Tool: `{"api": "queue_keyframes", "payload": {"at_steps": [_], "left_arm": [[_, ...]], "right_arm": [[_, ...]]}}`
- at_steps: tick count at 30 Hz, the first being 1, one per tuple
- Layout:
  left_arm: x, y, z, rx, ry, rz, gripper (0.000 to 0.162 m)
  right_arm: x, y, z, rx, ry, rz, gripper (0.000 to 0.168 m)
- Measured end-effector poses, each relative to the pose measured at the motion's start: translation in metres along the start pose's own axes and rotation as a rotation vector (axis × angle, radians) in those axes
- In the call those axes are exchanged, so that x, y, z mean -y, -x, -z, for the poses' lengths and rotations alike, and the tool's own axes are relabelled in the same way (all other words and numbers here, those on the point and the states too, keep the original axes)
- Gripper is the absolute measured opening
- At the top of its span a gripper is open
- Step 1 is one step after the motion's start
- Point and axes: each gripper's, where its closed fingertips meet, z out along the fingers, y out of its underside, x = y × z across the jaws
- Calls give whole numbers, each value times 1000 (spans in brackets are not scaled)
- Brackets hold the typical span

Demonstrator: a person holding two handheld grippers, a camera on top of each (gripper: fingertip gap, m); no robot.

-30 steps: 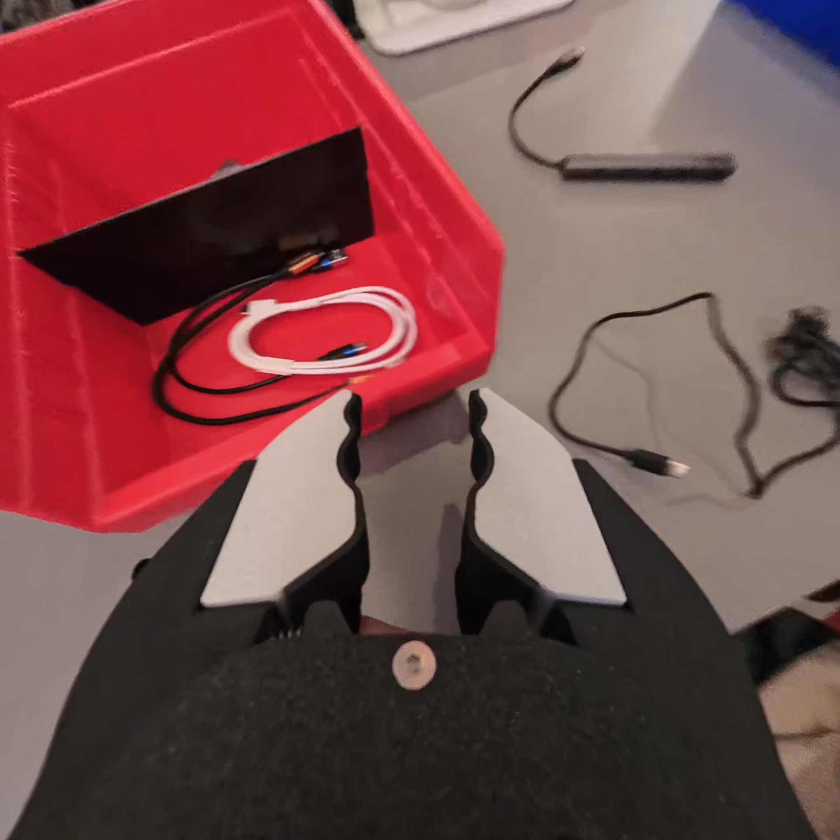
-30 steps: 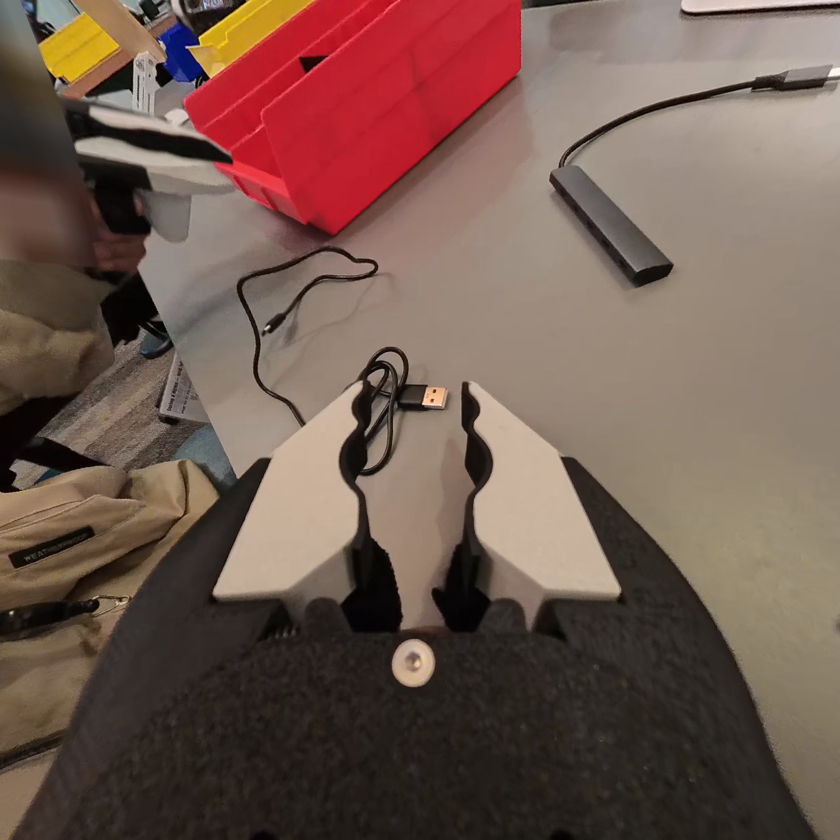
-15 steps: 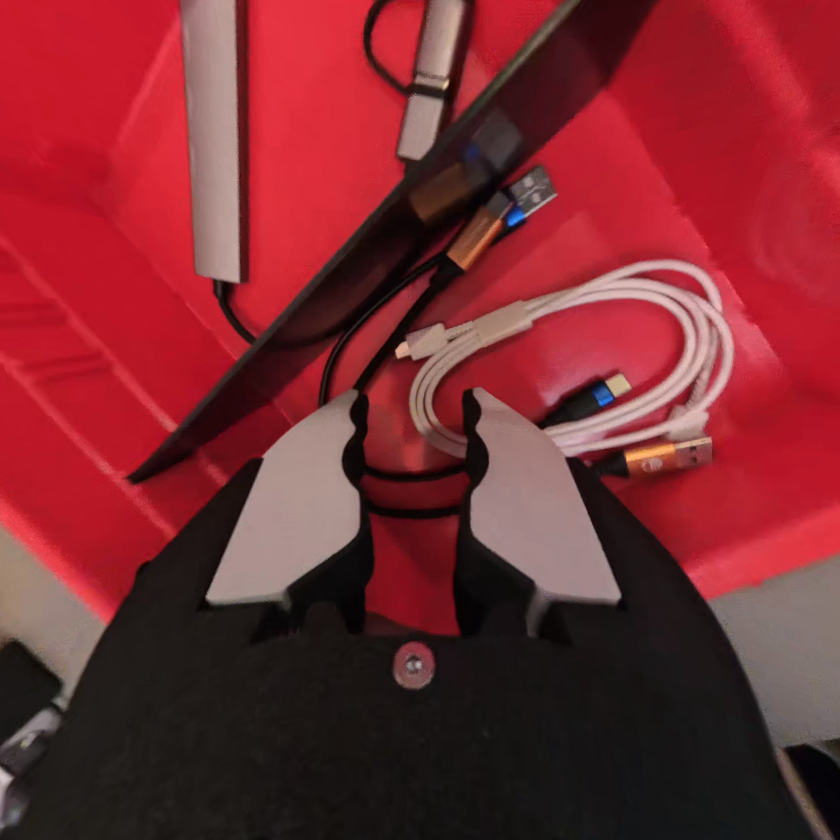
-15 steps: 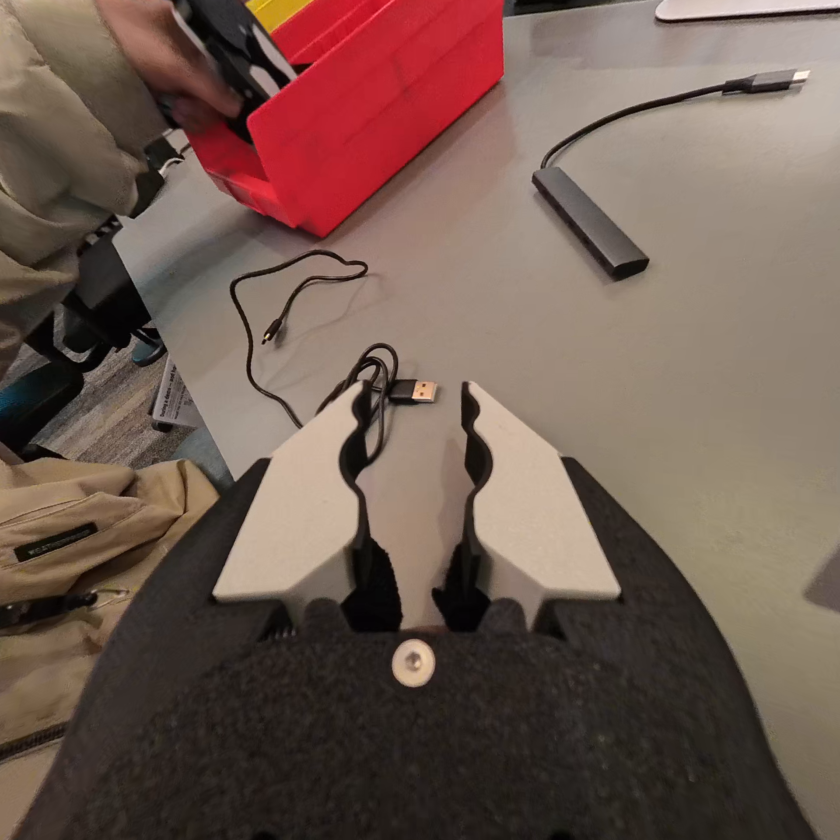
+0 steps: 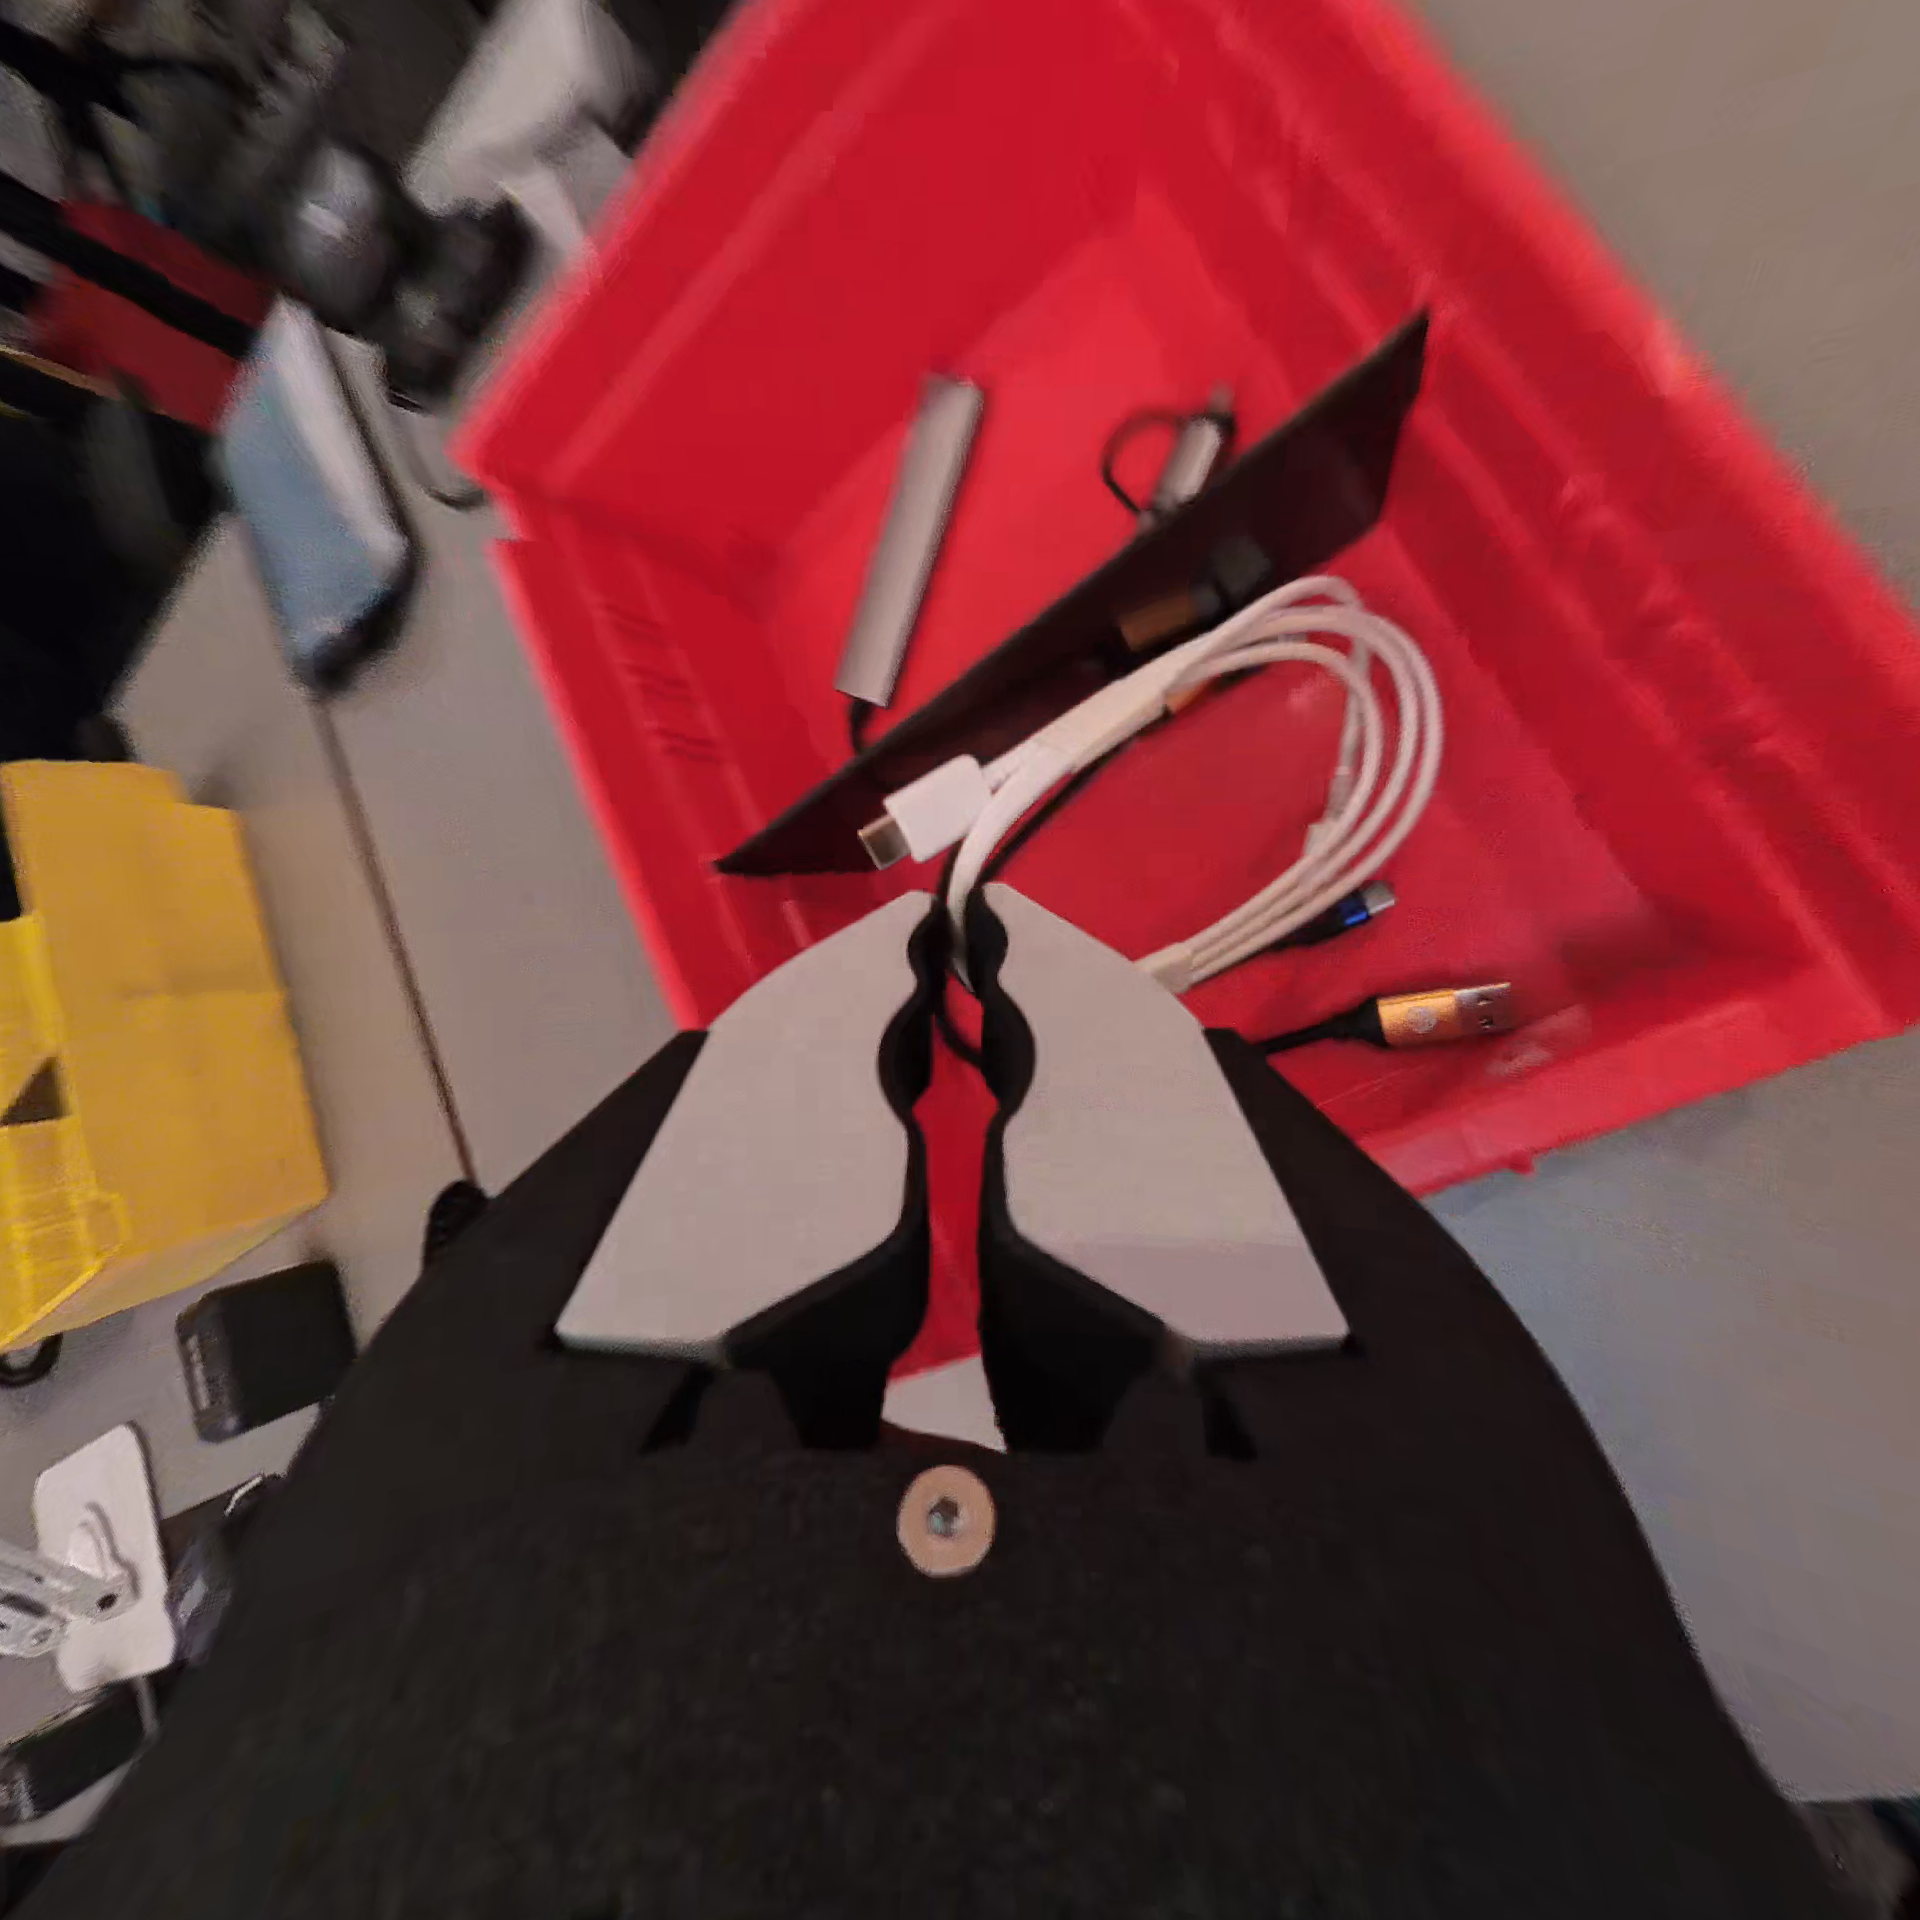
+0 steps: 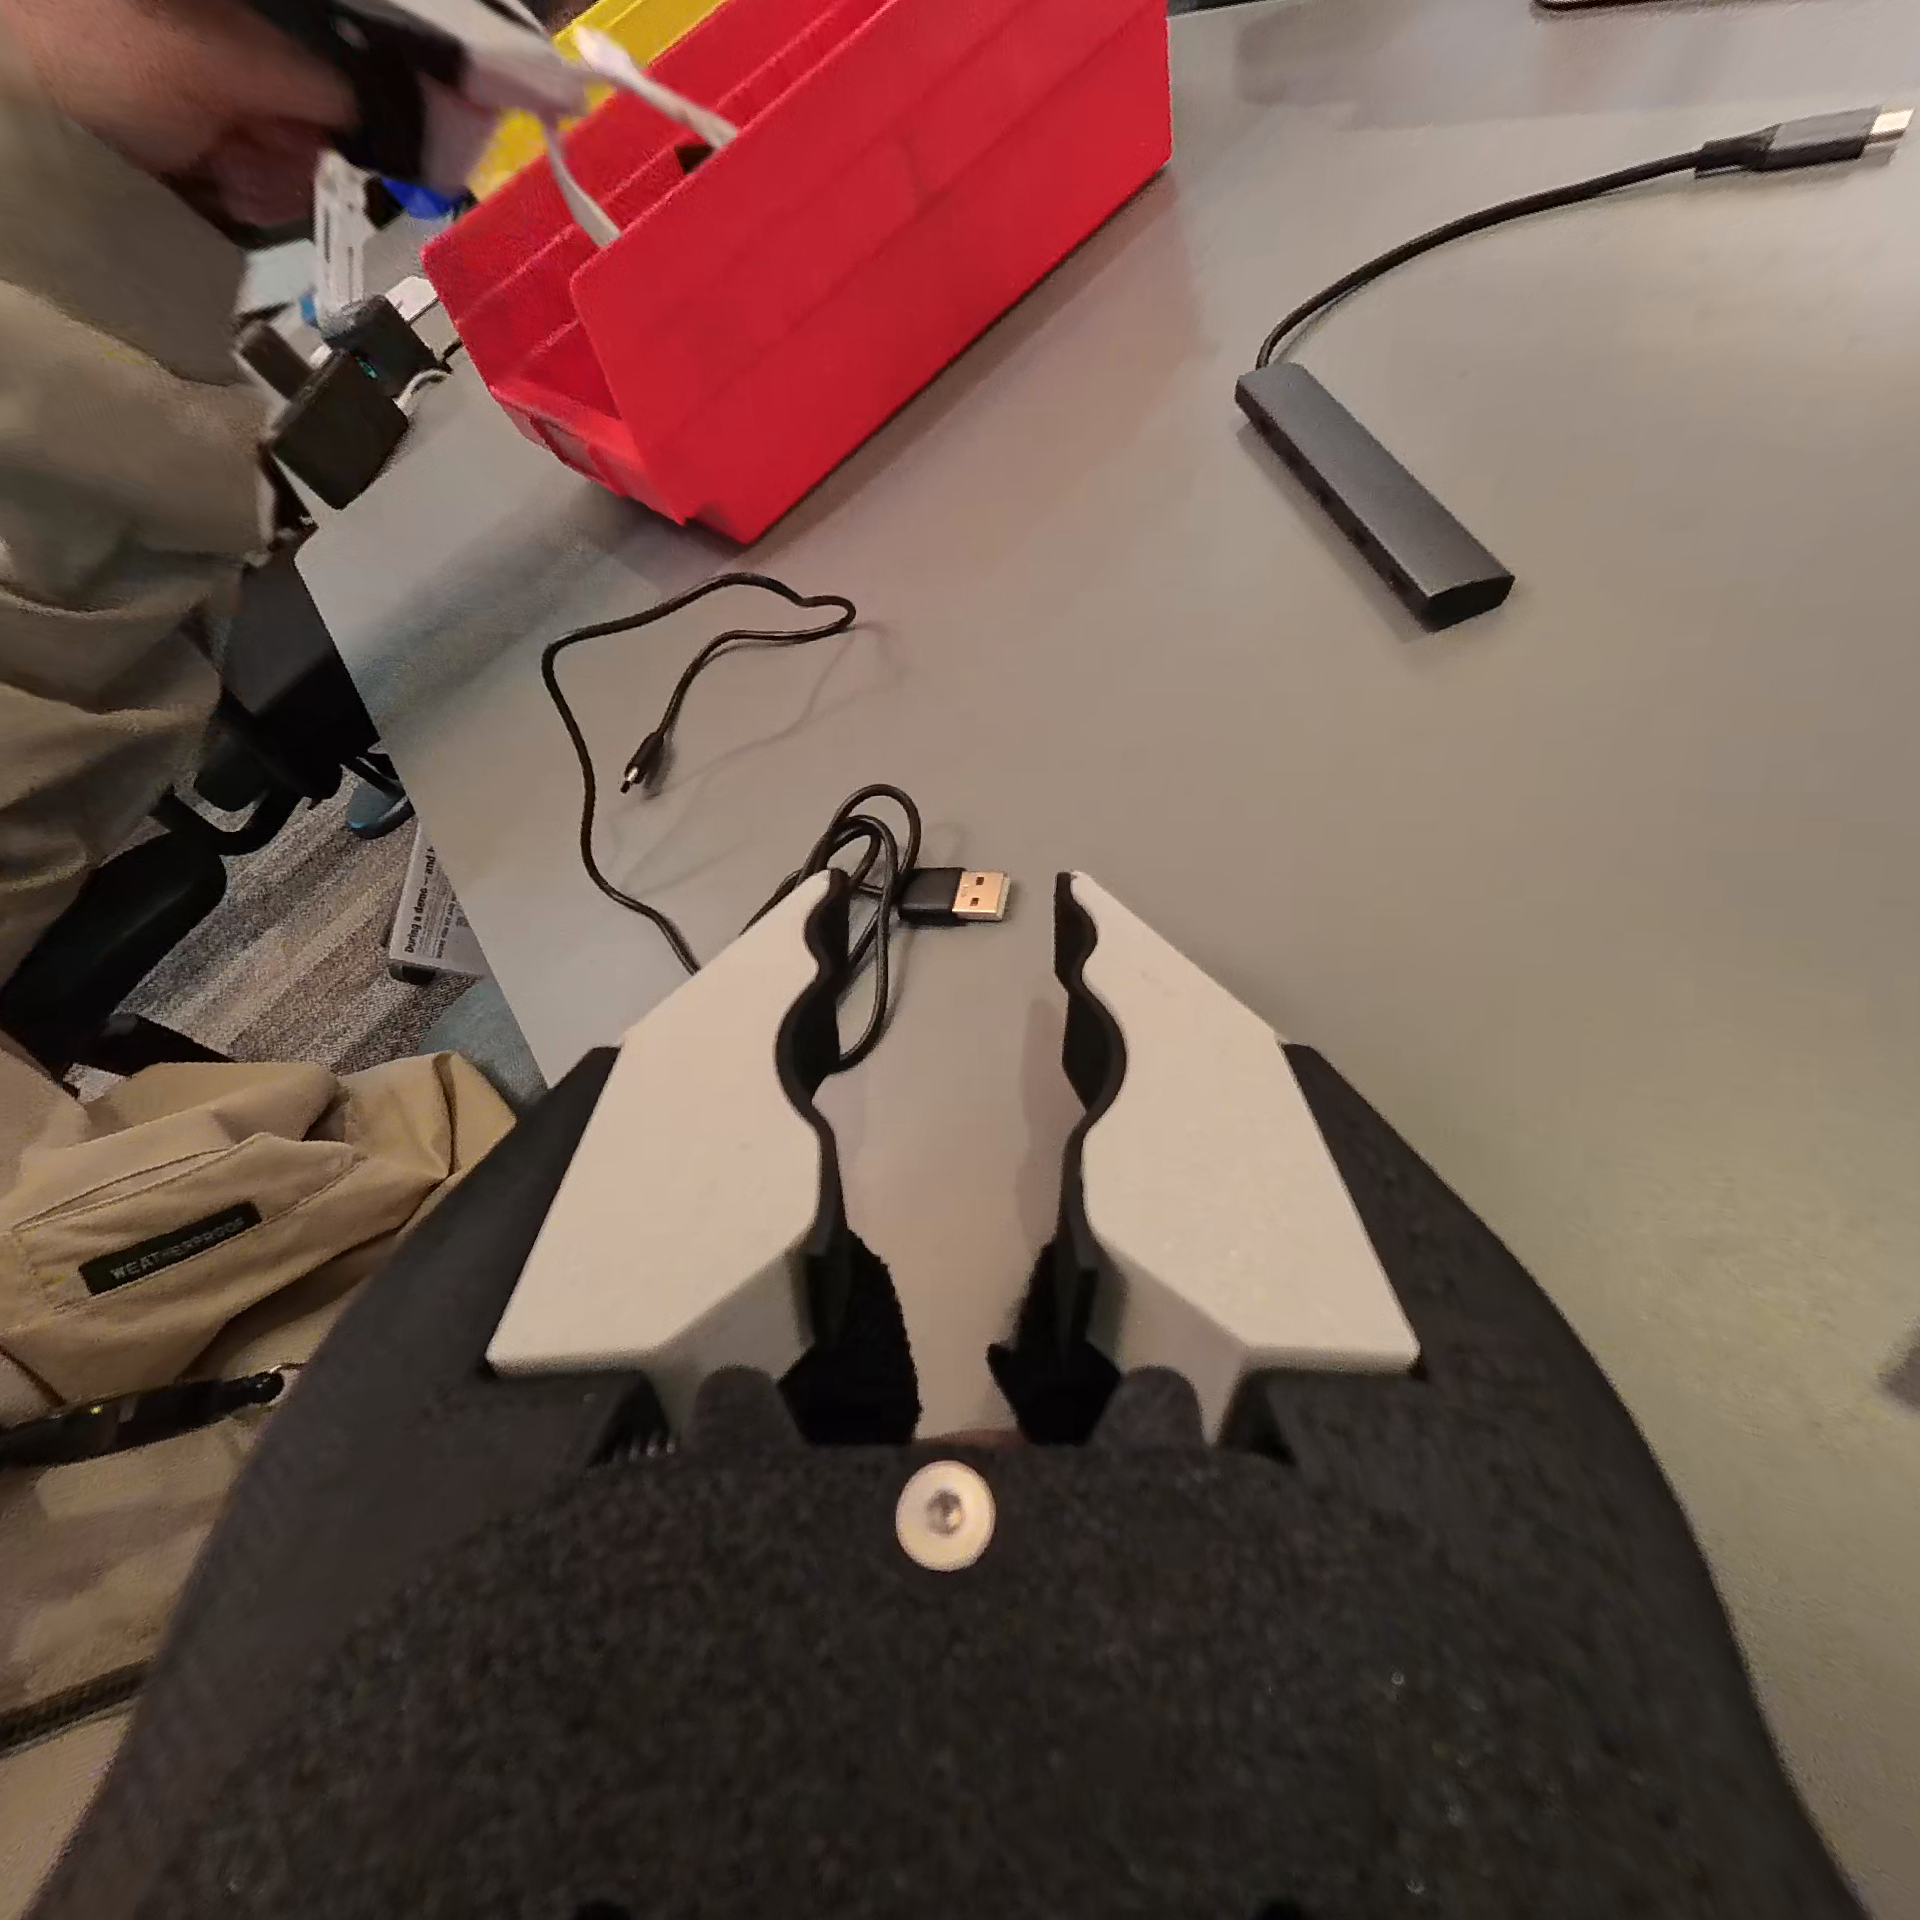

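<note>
My left gripper point(image 5: 958, 925) has its jaws pinched on the white cable point(image 5: 1340, 748), lifted above the red bin point(image 5: 1704, 665). Its loops may snag the black divider point(image 5: 1101, 634) or slip free; through the blur, a black strand seems caught too. The cable is coiled, multi-headed and limp. My right gripper point(image 6: 943, 894) hovers with jaws apart over the black USB cable point(image 6: 883, 873) on the grey table point(image 6: 1455, 935).

We see grey tabletop point(image 6: 1351, 831), grey striped carpet point(image 6: 270, 935) below its edge, black office chair point(image 6: 249, 727) alongside.
</note>
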Motion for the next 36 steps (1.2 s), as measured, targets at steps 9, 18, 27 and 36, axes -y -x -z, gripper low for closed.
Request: {"api": "queue_keyframes", "payload": {"at_steps": [9,18,27,36], "left_arm": [[29,-88,131,-337,-474,153,3],[-80,-151,57,-116,-54,176,3],[-14,-248,22,-353,-113,339,3],[-28,-202,56,-470,-267,561,3]], "right_arm": [[0,1,-1,0,1,2,38],[-1,3,-1,-1,3,12,37],[-5,12,-6,18,29,37,38],[-6,3,1,1,17,9,37]]}}
